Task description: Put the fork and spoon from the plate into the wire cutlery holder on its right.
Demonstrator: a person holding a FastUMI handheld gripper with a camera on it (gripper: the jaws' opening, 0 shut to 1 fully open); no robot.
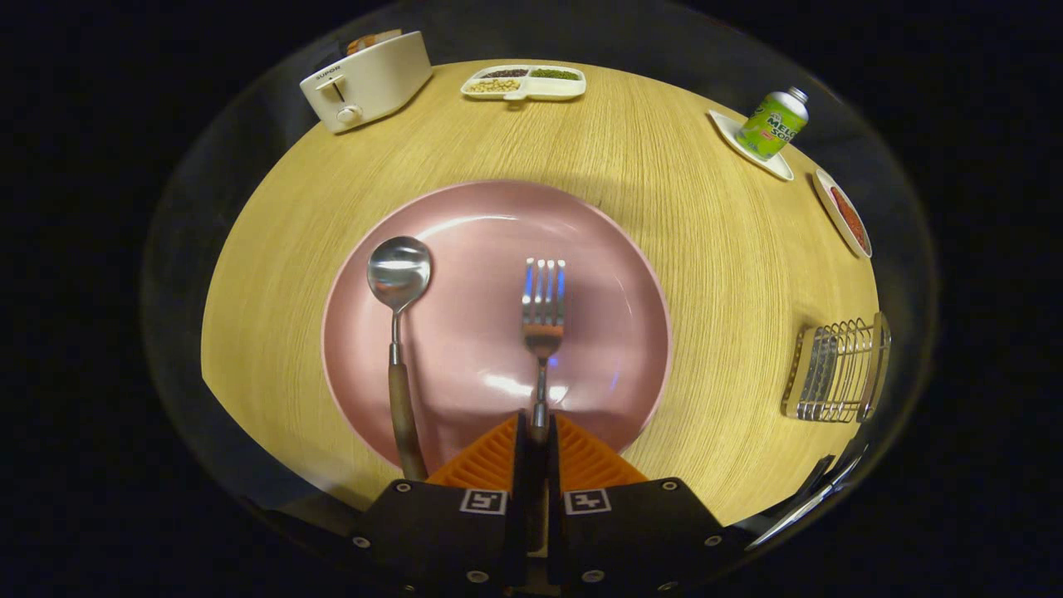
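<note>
Upper left of the frame: a toaster (365, 79) stands on the counter (706, 274), with something in its slot.

Left of centre: the spoon (399, 332) lies on the pink plate (465, 249), bowl toward the far side, wooden handle running down across the near rim toward the lower edge of the frame, just left of the fingers.

Top centre: a divided tray (525, 83) holds grains and seeds in separate compartments.

Centre: the fork (543, 316) lies on the plate, tines pointing away, parallel to the spoon and well apart from it. Its handle end runs into the narrow gap between the fingers (519, 448). The gripper (538, 436) sits at bottom centre, fingers nearly pressed together and pinching the fork's handle from both sides.

Upper right: a green can (774, 124) stands tilted in appearance on a small white dish (776, 166). Just right of it, another dish (847, 220) holds something red.

Right, mid-height: the wire holder (835, 374) stands on the counter, well apart from the plate, near the counter's edge.

Lower right: thin metal rods (810, 498) show past the counter's edge; their nature cannot be determined.
</note>
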